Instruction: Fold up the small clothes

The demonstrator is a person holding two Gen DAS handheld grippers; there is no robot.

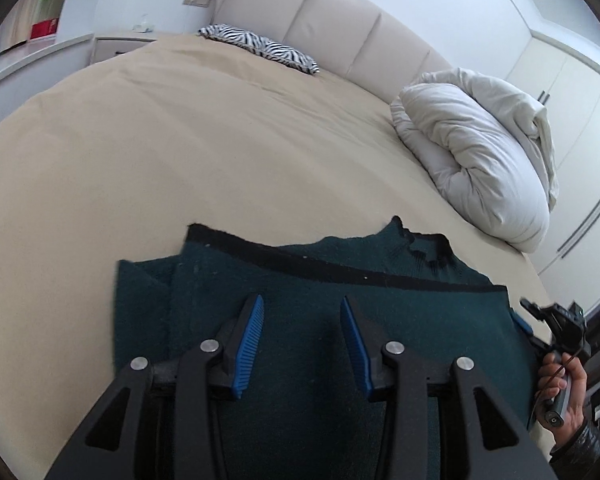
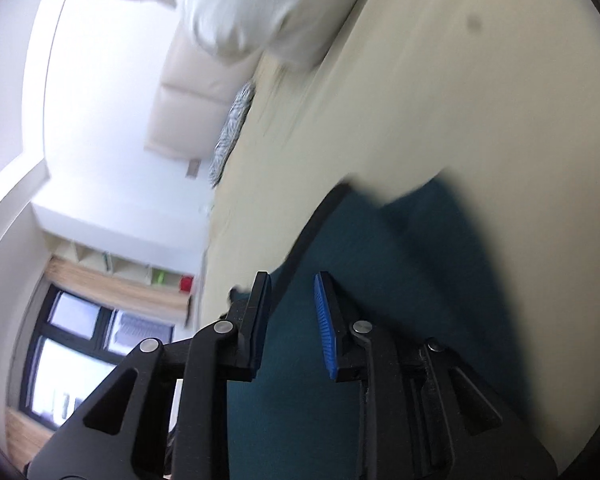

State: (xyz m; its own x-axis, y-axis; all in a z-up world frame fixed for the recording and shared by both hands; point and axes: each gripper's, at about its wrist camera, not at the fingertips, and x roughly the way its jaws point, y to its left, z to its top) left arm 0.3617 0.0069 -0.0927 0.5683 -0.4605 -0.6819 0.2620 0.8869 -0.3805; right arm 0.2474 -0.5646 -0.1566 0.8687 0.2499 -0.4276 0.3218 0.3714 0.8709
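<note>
— Any label or writing on that dark green sweater [image 1: 340, 312]?

— None readable. It lies partly folded on the beige bed [image 1: 180, 152]. The left gripper [image 1: 302, 320] hangs over it, jaws apart and empty; the right gripper [image 2: 291, 300] likewise, at its right edge.

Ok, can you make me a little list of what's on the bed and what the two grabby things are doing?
Clothing: dark green sweater, partly folded, on the bed
Bed: beige sheet
Other things on bed: white duvet, zebra pillow
Left gripper: fingers open, over the sweater, holding nothing
Right gripper: fingers open, over the sweater, holding nothing; its view is blurry
</note>
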